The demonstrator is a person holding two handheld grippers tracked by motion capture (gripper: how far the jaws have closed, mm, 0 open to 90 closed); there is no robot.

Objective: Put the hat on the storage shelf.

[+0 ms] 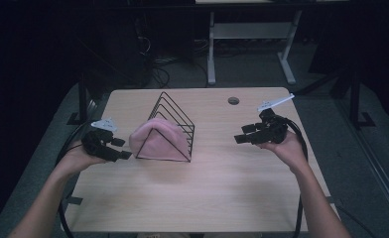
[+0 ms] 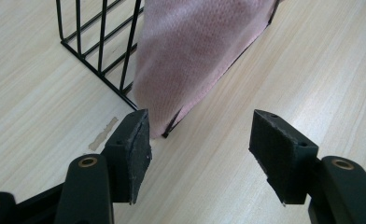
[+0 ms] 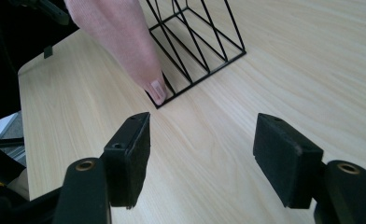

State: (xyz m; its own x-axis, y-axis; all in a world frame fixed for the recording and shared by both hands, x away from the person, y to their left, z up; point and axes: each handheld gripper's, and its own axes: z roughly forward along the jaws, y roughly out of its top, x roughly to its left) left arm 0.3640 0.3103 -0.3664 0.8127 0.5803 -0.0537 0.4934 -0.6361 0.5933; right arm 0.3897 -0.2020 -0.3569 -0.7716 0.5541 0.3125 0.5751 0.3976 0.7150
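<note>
A black wire rack (image 1: pixel 175 116) with a triangular profile stands on the wooden table (image 1: pixel 217 188), left of centre. A pink knitted cloth (image 1: pixel 158 140) is draped over its near end. My left gripper (image 1: pixel 122 148) hovers just left of the cloth, jaws apart and empty. In the left gripper view the pink cloth (image 2: pixel 195 51) and a rack corner (image 2: pixel 125 93) lie just beyond my open left gripper (image 2: pixel 200 149). My right gripper (image 1: pixel 244 135) floats well right of the rack, open and empty. The right gripper view shows the cloth (image 3: pixel 125 37) and rack (image 3: pixel 200 42) beyond the right gripper (image 3: pixel 202 158).
A round cable hole (image 1: pixel 233 100) sits near the table's far edge. A small tape scrap (image 2: pixel 102 134) lies on the wood beside the rack corner. Beyond the table stand a white desk frame (image 1: pixel 252 34) and cables on the dark floor.
</note>
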